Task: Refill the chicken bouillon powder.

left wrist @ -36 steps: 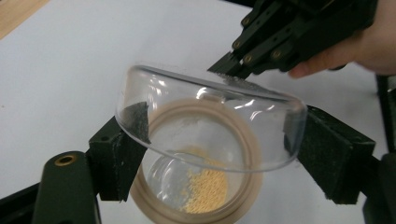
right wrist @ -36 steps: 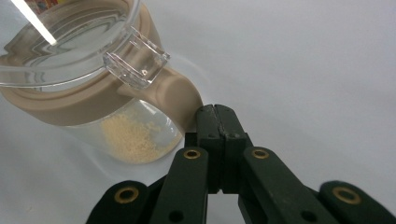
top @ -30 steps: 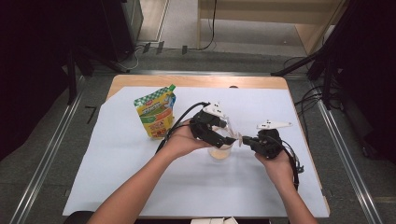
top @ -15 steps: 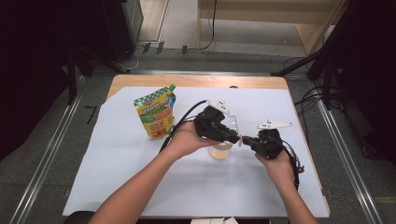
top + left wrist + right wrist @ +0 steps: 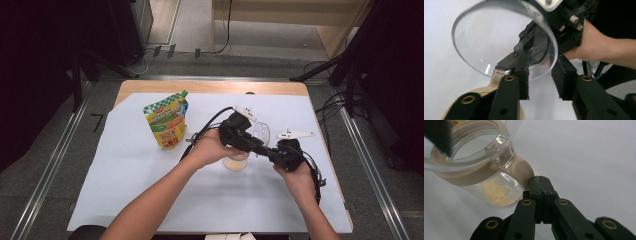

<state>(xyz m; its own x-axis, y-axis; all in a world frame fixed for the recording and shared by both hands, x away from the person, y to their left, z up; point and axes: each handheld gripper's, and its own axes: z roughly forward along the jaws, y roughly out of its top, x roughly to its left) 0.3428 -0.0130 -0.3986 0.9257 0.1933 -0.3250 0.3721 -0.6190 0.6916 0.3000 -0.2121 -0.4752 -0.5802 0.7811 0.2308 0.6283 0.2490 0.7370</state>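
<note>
Table (image 5: 150,87) with white sheet (image 5: 125,175) over most of its top. Snack pouch (image 5: 167,122), green and yellow, upright at the sheet's far left, well apart from the hands. Jar (image 5: 236,162), clear with a beige collar, stands mid-sheet between both grippers, pale crumbs at its bottom (image 5: 496,192). Clear round lid (image 5: 486,37) tipped up open on its hinge above the jar mouth. Left gripper (image 5: 540,77) just behind the lid's lower edge, jaws partly apart and just been opening, pads not pressing on anything, lid rim between them. Right gripper (image 5: 539,181) jaws fully closed together, tips touching the jar's beige tab (image 5: 522,173); cannot tell if it is pinched.
</note>
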